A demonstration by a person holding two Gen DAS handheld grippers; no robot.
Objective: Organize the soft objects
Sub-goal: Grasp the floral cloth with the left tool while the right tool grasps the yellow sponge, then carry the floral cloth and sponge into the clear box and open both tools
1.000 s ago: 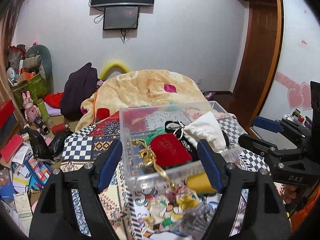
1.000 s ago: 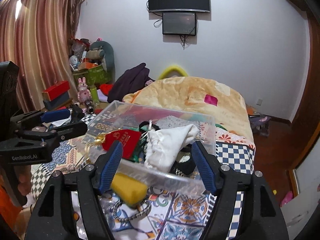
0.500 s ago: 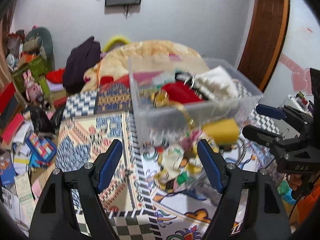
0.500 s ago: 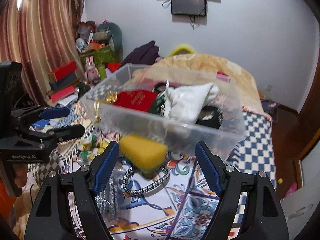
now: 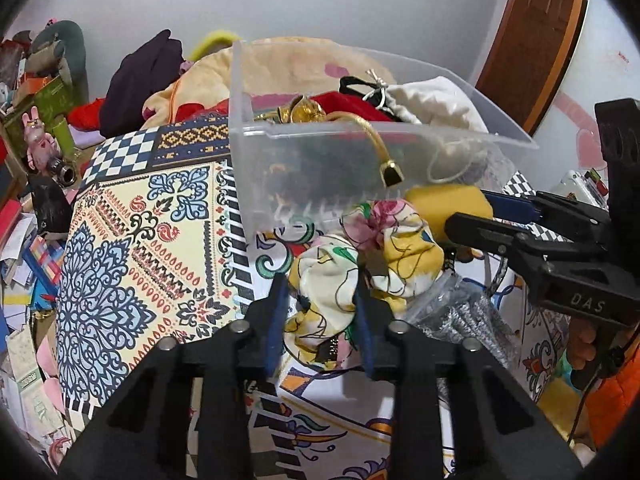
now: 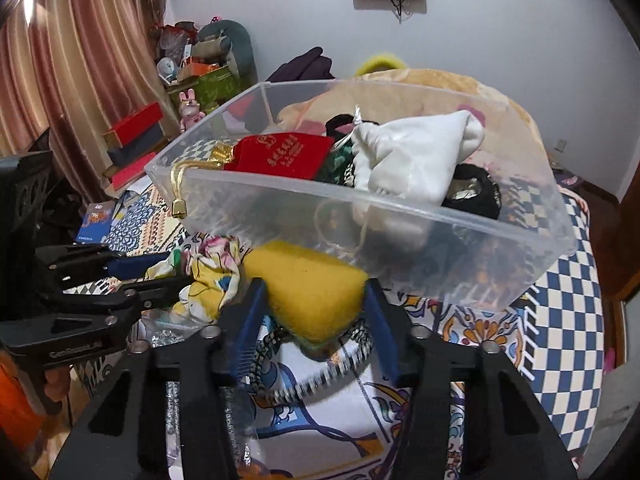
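Note:
A crumpled yellow floral cloth (image 5: pixel 324 276) lies on the patterned bedspread in front of a clear plastic box (image 5: pixel 360 160). My left gripper (image 5: pixel 320 292) has its jaws closing, and the blue pads press the cloth from both sides. A yellow sponge (image 6: pixel 308 276) sits against the box's near wall (image 6: pixel 420 244). My right gripper (image 6: pixel 314 294) is closing too, its pads touching the sponge's two ends. The box holds a red pouch (image 6: pixel 280 154), a white drawstring bag (image 6: pixel 412 156), a gold tassel and dark items.
A black-and-white braided cord (image 6: pixel 320 376) lies under the sponge. A bag of silver glitter material (image 5: pixel 460 316) sits right of the floral cloth. A beige blanket (image 5: pixel 280 68) is heaped behind the box. Boxes, papers and toys (image 5: pixel 24 240) crowd the floor at the left.
Both grippers dropped toward the bedspread and tilted down. The left jaws narrowed onto the floral cloth; the right jaws narrowed onto the yellow sponge.

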